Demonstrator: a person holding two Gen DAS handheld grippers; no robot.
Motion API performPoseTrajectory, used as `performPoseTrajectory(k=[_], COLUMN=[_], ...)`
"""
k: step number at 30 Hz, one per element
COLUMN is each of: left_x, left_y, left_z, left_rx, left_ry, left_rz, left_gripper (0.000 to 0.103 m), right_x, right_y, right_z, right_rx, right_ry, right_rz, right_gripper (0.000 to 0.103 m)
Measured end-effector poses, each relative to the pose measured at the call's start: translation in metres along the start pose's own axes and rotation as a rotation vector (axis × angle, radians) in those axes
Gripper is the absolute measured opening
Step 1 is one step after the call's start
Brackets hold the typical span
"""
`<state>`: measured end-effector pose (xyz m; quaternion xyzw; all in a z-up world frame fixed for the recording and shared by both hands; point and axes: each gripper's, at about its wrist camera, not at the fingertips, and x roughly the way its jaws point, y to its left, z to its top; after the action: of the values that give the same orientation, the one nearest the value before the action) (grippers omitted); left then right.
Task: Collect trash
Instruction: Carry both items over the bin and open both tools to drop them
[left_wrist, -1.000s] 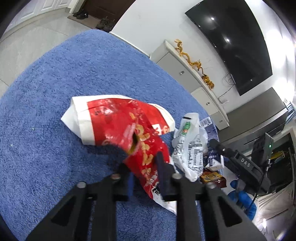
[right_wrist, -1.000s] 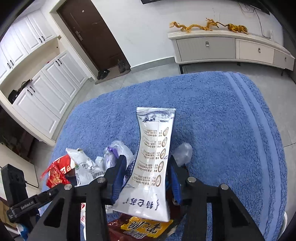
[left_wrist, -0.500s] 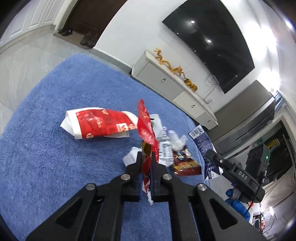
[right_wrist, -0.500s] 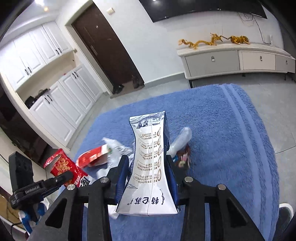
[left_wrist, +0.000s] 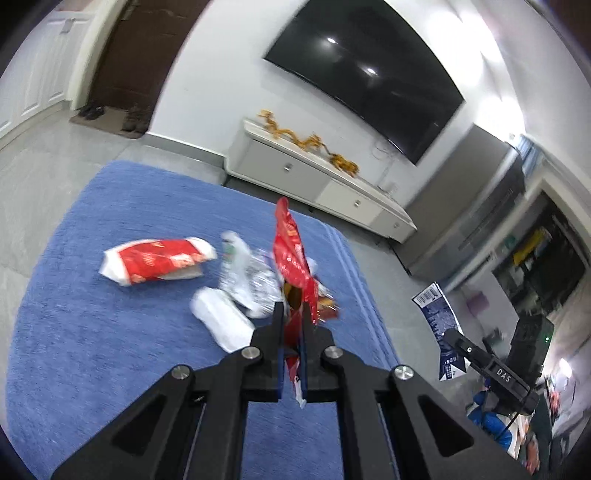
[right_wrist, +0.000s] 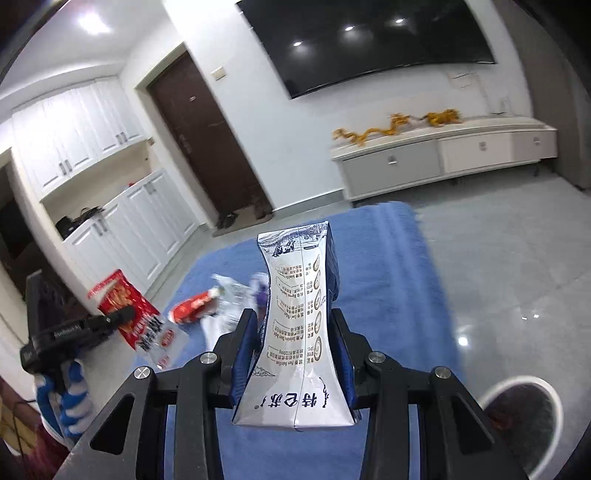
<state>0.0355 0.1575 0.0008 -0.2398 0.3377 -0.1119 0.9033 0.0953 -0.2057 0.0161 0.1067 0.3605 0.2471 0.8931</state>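
1. Now my right gripper (right_wrist: 293, 354) pinches the silver milk carton (right_wrist: 297, 332), its long axis running straight ahead between the fingers.
2. The white bin (right_wrist: 517, 384) lies low on the right, nearer to this hand.
3. My left gripper (left_wrist: 293, 332) is pressed on the red snack bag (left_wrist: 291, 254), held above the blue rug (left_wrist: 92, 314).
4. Both grippers point somewhat downward, I judge.

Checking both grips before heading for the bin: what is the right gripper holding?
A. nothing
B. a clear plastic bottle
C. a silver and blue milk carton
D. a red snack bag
C: in the right wrist view the right gripper is shut on the silver and blue milk carton, squeezed in at its middle, while the red snack bag hangs in the left gripper.
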Motion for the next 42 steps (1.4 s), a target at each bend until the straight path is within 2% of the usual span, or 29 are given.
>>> performPoseTrajectory(k=[4, 10, 16, 22, 28, 32, 35, 42], left_x=[0.023, 0.090, 0.157, 0.221, 0.278, 0.309, 0.321, 0.327], left_y=[-0.047, -0.145, -0.244, -0.313, -0.346, -0.349, -0.347, -0.348], left_z=[-0.012, -0.042, -0.082, -0.128, -0.160, -0.175, -0.184, -0.193], left_rx=[0.079, 0.234, 0.401, 0.537, 0.589, 0.566, 0.546, 0.550], left_ry=[0.064, 0.223, 0.359, 0.468, 0.545, 0.611, 0.649, 0.672], left_rz=[-0.058, -0.170, -0.261, -0.261, -0.229, -0.212, -0.204, -0.204], left_gripper=[0.005, 0.005, 0.005, 0.005, 0.007, 0.007, 0.007, 0.010], right_x=[-0.044, -0.084, -0.087, -0.077, -0.067, -0.058, -0.061, -0.073], right_y=[-0.045, -0.119, -0.185, -0.238, -0.274, -0.290, -0.294, -0.285], right_z=[-0.024, -0.062, -0.107, -0.143, -0.167, -0.174, -0.178, -0.173], right_rx=[0.042, 0.144, 0.278, 0.397, 0.454, 0.474, 0.489, 0.481], right_ry=[-0.026, -0.007, 0.058, 0.119, 0.181, 0.214, 0.216, 0.186], right_rz=[-0.109, -0.284, -0.364, -0.398, -0.431, -0.454, -0.468, -0.481], right_gripper=[0.037, 0.037, 0.037, 0.037, 0.039, 0.040, 0.043, 0.045])
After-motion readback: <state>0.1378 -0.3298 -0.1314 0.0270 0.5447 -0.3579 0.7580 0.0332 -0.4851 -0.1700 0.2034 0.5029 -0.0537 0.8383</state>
